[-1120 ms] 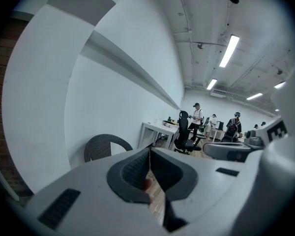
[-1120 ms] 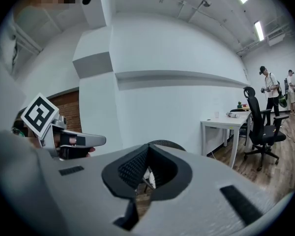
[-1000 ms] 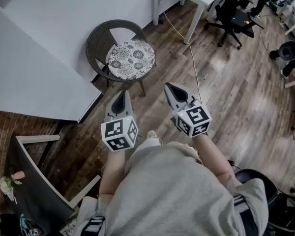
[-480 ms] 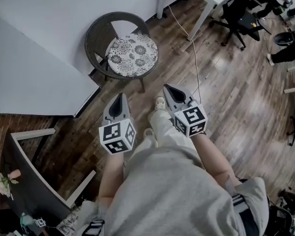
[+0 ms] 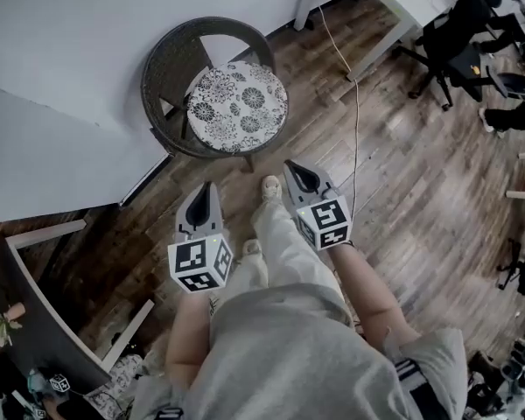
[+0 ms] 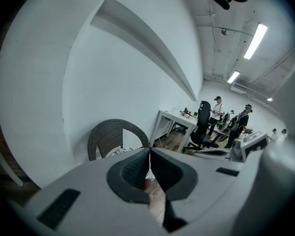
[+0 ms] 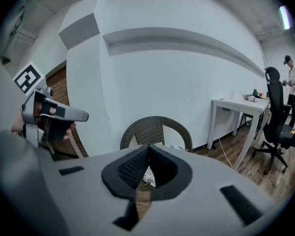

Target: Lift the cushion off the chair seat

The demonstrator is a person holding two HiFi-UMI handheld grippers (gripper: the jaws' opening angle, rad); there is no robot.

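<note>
My left claw (image 5: 204,191) and right claw (image 5: 296,171) hang mid-frame, both pinched shut and empty, aimed ahead since nothing is within reach yet. Beyond them, upper centre, the patterned cushion (image 5: 237,108) lies flat on the wicker chair (image 5: 168,64), untouched.

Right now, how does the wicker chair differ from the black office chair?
The wicker chair is woven, with straight legs; the office chair is solid black on a star base. The wicker chair carries a patterned cushion; the office chair shows none. Both stand unoccupied on the wood floor.
</note>
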